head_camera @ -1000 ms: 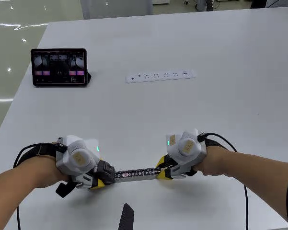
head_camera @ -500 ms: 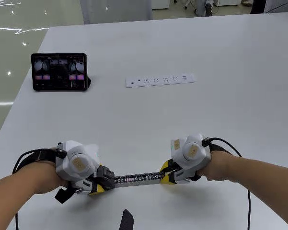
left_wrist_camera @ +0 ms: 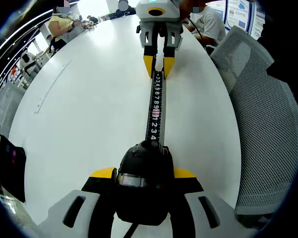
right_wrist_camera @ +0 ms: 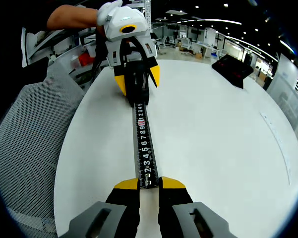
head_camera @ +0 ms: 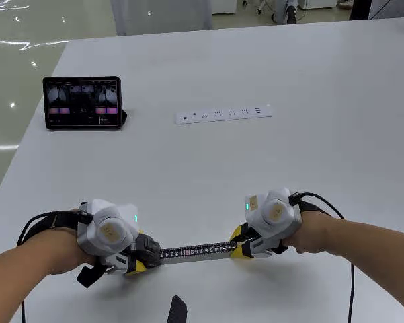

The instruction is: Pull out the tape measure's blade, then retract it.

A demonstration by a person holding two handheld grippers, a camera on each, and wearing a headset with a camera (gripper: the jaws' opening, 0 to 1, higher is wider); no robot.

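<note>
The black tape measure case (left_wrist_camera: 141, 181) sits clamped between the yellow-tipped fingers of my left gripper (head_camera: 140, 256), low on the white table near its front edge. Its numbered blade (head_camera: 195, 252) runs out to the right, low over the table. My right gripper (head_camera: 238, 243) is shut on the blade's end (right_wrist_camera: 148, 181). In the left gripper view the blade (left_wrist_camera: 155, 106) stretches away to the right gripper (left_wrist_camera: 159, 64). In the right gripper view the blade (right_wrist_camera: 142, 144) leads back to the case (right_wrist_camera: 138, 84) held by the left gripper (right_wrist_camera: 137, 80).
A dark tablet (head_camera: 83, 101) stands at the table's far left. A white power strip (head_camera: 223, 114) lies flat beyond the grippers, mid-table. A grey mesh chair (left_wrist_camera: 265, 124) stands beside the table edge. A dark strap end (head_camera: 178, 311) pokes up at the front edge.
The right gripper has moved a little to the right with the blade's end, drawing more blade out of the case. The left gripper holds its place. The head camera has tilted slightly.
</note>
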